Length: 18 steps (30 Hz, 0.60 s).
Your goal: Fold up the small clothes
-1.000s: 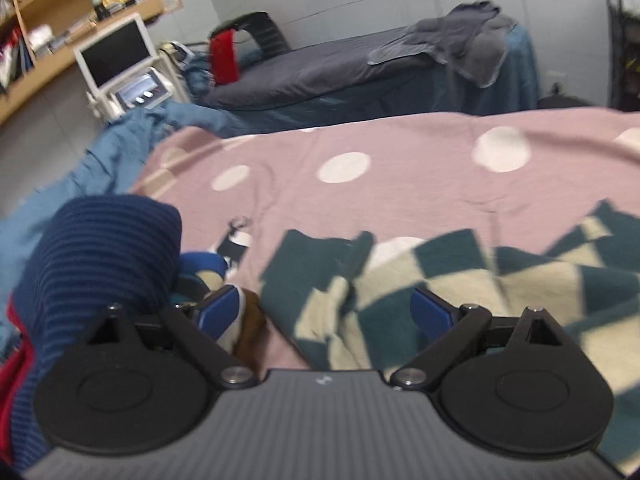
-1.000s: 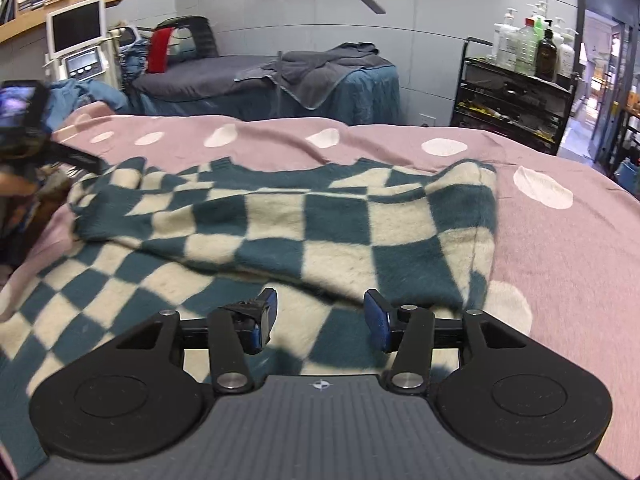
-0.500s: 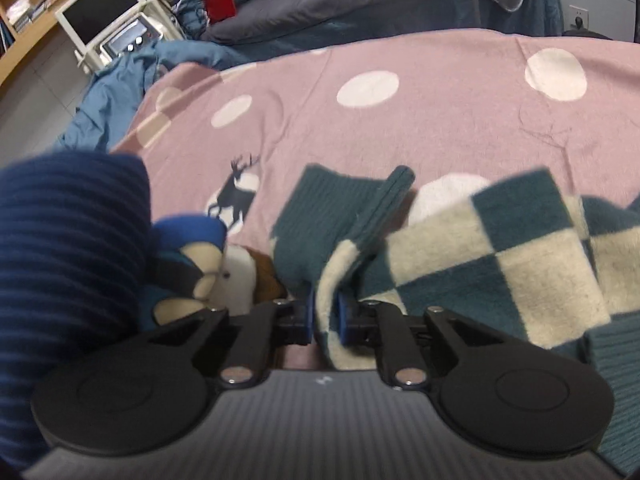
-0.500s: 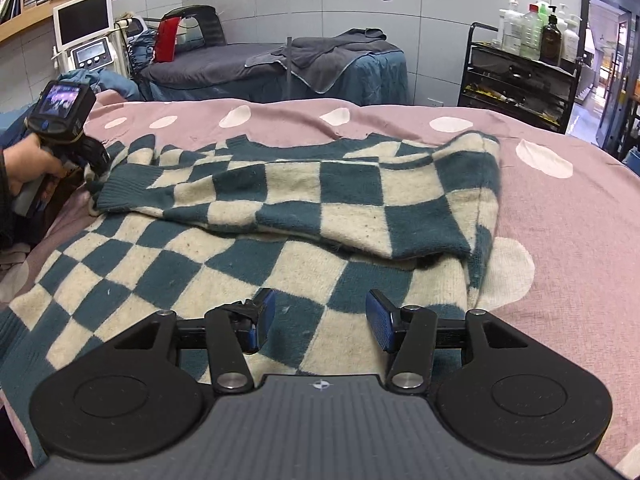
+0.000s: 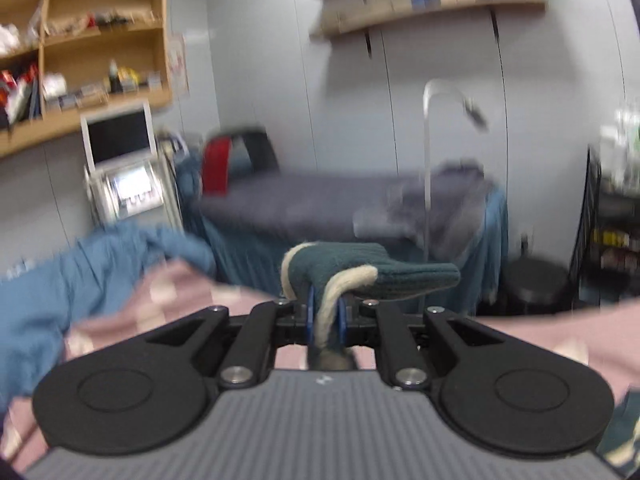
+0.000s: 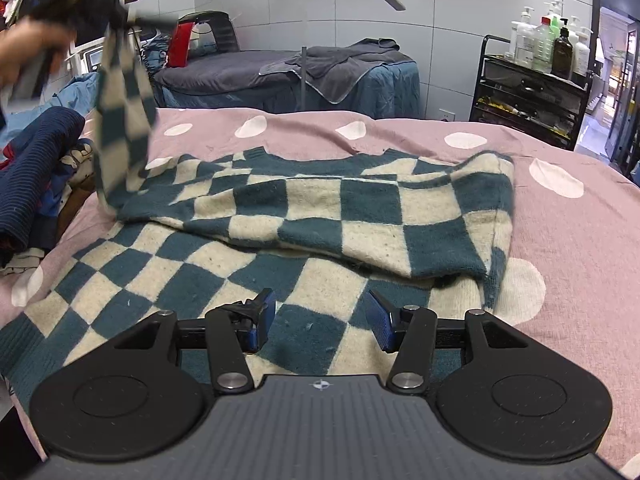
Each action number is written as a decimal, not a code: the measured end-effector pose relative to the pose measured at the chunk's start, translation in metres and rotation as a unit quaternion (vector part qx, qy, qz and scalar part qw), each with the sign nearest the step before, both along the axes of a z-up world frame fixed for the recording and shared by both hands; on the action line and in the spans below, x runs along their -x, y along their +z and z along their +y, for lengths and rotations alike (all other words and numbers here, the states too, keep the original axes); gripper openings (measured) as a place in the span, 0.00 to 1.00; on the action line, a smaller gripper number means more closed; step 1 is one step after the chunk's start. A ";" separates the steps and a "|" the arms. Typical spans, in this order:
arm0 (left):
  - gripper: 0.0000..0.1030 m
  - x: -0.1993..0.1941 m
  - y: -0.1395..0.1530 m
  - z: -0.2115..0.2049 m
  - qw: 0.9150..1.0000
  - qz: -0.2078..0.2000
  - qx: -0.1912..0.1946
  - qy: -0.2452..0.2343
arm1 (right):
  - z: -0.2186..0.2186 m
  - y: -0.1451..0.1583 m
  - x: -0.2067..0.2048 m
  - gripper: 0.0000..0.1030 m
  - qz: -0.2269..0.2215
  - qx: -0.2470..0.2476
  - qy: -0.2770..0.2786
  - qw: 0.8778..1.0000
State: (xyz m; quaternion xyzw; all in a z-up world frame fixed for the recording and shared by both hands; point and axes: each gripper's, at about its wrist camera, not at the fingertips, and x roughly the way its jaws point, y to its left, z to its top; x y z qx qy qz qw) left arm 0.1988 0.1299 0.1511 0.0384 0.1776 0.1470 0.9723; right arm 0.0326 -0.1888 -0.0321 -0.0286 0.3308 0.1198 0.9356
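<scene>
In the left wrist view, my left gripper (image 5: 325, 316) is sitting at the centre of the frame with its blue pads (image 5: 309, 314) pressed tight on a cuff of the checkered sweater (image 5: 360, 270). The teal knit with its cream edge is bunching up just above the pinch and flopping over to the right. The whole background is blurring: a wooden shelf (image 5: 100, 40) is showing in the upper left, a white monitor (image 5: 118, 138) below it, and a grey treatment bed (image 5: 320, 204) across the middle. The pink bedspread (image 5: 560, 332) is showing low on both sides.

In the right wrist view, my right gripper (image 6: 320, 326) is hovering at the bottom centre with its pads standing wide apart, gripping nothing, just above the sweater's lower hem. The checkered sweater (image 6: 312, 220) is lying spread over the pink dotted bedspread (image 6: 568, 216) through the middle of the frame, its right side folded over onto the body. One sleeve is hanging stretched up to the upper left, where my left gripper (image 6: 116, 20), blurred, is pinching its end. A pile of dark blue clothes (image 6: 36, 168) is lying at the left edge, and a black trolley (image 6: 532, 96) with bottles is standing at the upper right.
</scene>
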 end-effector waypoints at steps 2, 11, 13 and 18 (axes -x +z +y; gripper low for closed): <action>0.11 -0.002 0.019 -0.002 1.000 -0.010 0.009 -0.012 | 0.000 0.001 0.001 0.82 0.000 -0.001 0.001 1.000; 0.11 0.036 -0.021 -0.078 0.974 0.051 0.092 -0.202 | -0.006 0.006 0.002 0.81 -0.011 -0.006 -0.009 1.000; 0.11 0.050 -0.053 -0.105 0.956 0.089 0.119 -0.252 | -0.010 0.007 0.002 0.81 -0.012 -0.006 -0.016 1.000; 0.15 0.064 -0.158 -0.155 0.912 0.225 0.207 -0.273 | -0.023 0.004 0.000 0.82 -0.003 -0.018 -0.036 0.999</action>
